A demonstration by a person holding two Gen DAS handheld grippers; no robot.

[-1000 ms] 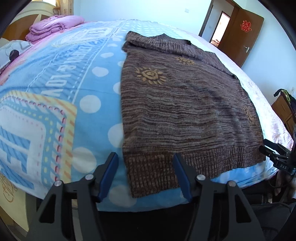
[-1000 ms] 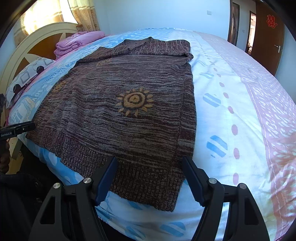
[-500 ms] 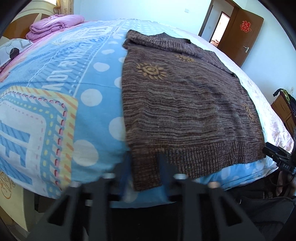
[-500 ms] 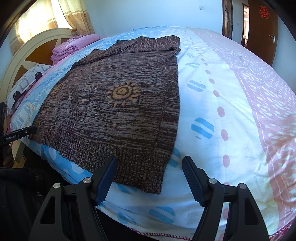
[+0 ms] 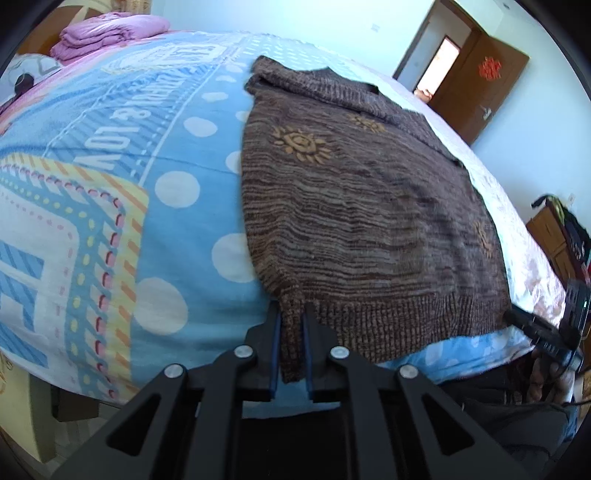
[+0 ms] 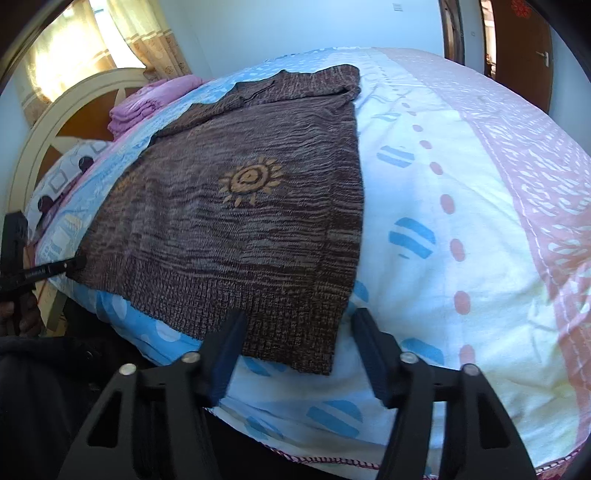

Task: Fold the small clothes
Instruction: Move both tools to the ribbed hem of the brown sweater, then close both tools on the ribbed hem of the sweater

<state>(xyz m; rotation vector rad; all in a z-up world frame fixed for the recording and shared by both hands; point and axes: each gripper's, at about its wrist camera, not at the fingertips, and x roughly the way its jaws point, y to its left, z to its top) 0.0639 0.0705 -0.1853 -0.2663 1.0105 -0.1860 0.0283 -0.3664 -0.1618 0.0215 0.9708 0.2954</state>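
A brown knitted sweater (image 5: 362,206) with orange sun motifs lies flat on the bed, its ribbed hem at the near edge. My left gripper (image 5: 291,325) is shut on the hem's left corner, which is pinched into a ridge between the blue pads. In the right wrist view the sweater (image 6: 240,206) spreads ahead. My right gripper (image 6: 297,325) is open, its fingers on either side of the hem's right corner, with the cloth between them. The left gripper also shows at the far left of the right wrist view (image 6: 70,264).
The bed has a blue, white and pink patterned quilt (image 5: 110,184). Folded pink bedding (image 5: 110,33) lies by the wooden headboard (image 6: 55,122). A brown door (image 5: 484,81) stands open at the back right. The right gripper shows at the bed edge (image 5: 546,332).
My left gripper moved onto the hem's left corner and shut on it. My right gripper moved closer to the hem's right corner and stays open.
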